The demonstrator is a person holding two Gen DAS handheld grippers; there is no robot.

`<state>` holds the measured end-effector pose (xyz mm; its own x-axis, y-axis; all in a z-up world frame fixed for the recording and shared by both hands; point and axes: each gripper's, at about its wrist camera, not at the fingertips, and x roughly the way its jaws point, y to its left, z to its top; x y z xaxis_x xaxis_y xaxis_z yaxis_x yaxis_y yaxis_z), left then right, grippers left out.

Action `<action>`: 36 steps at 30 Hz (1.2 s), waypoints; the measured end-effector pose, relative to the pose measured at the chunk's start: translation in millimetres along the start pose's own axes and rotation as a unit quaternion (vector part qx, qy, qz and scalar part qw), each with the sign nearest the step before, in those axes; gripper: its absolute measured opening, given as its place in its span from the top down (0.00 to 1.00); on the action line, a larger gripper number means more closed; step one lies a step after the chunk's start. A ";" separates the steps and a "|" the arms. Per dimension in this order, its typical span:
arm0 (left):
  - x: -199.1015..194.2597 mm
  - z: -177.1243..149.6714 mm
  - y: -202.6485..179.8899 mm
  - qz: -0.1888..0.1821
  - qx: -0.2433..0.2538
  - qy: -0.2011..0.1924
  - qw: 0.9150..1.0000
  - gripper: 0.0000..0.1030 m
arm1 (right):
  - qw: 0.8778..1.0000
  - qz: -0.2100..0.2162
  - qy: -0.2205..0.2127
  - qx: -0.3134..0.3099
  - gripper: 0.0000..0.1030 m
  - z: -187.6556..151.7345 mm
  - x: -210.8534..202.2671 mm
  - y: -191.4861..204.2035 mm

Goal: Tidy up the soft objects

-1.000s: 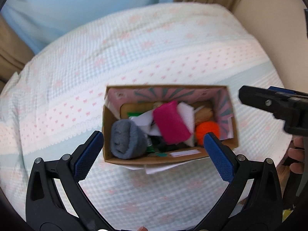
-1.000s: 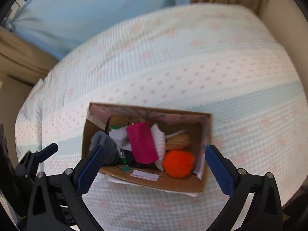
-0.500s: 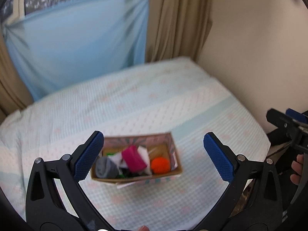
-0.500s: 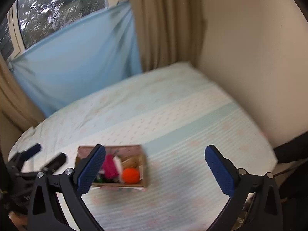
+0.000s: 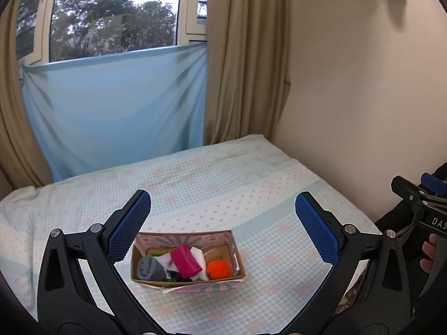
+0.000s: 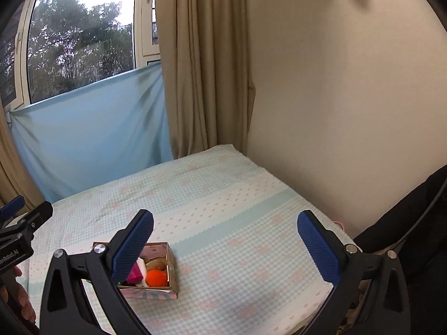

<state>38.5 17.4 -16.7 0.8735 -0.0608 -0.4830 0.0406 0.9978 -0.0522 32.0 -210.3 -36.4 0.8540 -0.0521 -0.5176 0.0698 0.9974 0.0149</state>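
Note:
A small cardboard box (image 5: 232, 240) sits on the bed (image 5: 212, 184), holding soft things: a grey rolled sock (image 5: 149, 268), a magenta cloth roll (image 5: 185, 260), white cloth (image 5: 167, 259) and an orange pompom (image 5: 218, 269). The box also shows in the right wrist view (image 6: 171, 265) with the pompom (image 6: 157, 277). My left gripper (image 5: 223, 223) is open and empty, held well above and back from the box. My right gripper (image 6: 225, 240) is open and empty, to the right of the box.
The bed has a pale blue and pink patterned cover. A beige wall (image 5: 363, 97) runs along its right side. A blue sheet (image 5: 111, 111) hangs below the window at the far end, with tan curtains (image 5: 245, 55) beside it. The person's hand (image 5: 428, 256) shows at right.
Both grippers have pulled up and back from close over the box. The view has tilted up to show the window and wall. Both stay open and empty.

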 end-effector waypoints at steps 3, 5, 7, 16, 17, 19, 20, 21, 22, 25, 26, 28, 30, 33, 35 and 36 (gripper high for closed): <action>-1.1 -2.4 -1.8 0.000 -0.001 -0.001 1.000 0.00 | 1.000 0.000 -0.005 0.003 0.00 -1.7 -2.6 -3.3; -1.2 -2.1 -3.3 0.002 0.000 -0.001 1.000 0.00 | 1.000 0.000 -0.007 0.003 0.00 -2.4 -5.6 -4.4; -1.4 -1.6 -3.5 0.002 0.001 -0.003 1.000 0.00 | 1.000 -0.001 -0.010 0.003 0.00 -0.6 -5.7 -6.1; -0.2 -2.5 -5.3 0.012 0.013 -0.008 1.000 0.00 | 1.000 -0.003 -0.012 0.008 0.00 -2.2 -0.8 -0.9; 0.1 -2.0 -5.1 0.012 0.014 -0.007 1.000 0.00 | 1.000 -0.003 -0.011 0.008 0.00 -2.7 0.0 -0.3; 1.2 -1.7 -4.4 0.010 0.015 -0.009 1.000 0.00 | 1.000 -0.002 -0.010 0.010 0.00 -1.8 0.3 -0.1; 3.2 -2.2 -5.1 0.011 0.015 -0.009 1.000 0.00 | 1.000 -0.001 -0.010 0.010 0.00 -1.4 0.6 -0.1; 3.2 -1.7 -5.1 0.012 0.016 -0.010 1.000 0.00 | 1.000 -0.001 -0.010 0.011 0.00 -1.1 0.9 0.5; 3.5 -0.5 -4.7 0.013 0.017 -0.011 1.000 0.00 | 1.000 -0.001 -0.010 0.011 0.00 -0.6 1.3 0.8; 4.6 0.8 -2.7 0.016 0.018 -0.014 1.000 0.00 | 1.000 -0.002 -0.011 0.011 0.00 0.0 2.5 2.7; 4.6 1.3 -1.8 0.015 0.017 -0.014 1.000 0.00 | 1.000 -0.001 -0.011 0.011 0.00 0.0 2.6 2.9; 7.1 0.9 -0.5 0.016 0.017 -0.014 1.000 0.00 | 1.000 -0.002 -0.010 0.011 0.00 0.6 2.9 3.0; 8.6 -0.1 0.7 0.017 0.016 -0.013 1.000 0.00 | 1.000 -0.003 -0.009 0.012 0.00 1.2 3.3 3.7; 10.2 -0.1 2.5 0.017 0.015 -0.012 1.000 0.00 | 1.000 -0.004 -0.009 0.013 0.00 0.9 2.8 3.6; 11.0 0.6 2.5 0.017 0.014 -0.011 1.000 0.00 | 1.000 -0.003 -0.010 0.014 0.00 1.4 2.6 2.8; 11.6 0.9 2.6 0.017 0.014 -0.011 1.000 0.00 | 1.000 -0.004 -0.012 0.015 0.00 1.3 1.4 1.9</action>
<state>49.2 19.3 -21.6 0.8849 -0.0273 -0.4649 0.0242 0.9996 -0.0125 34.1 -208.5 -36.0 0.8653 -0.0616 -0.4974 0.0920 0.9951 0.0368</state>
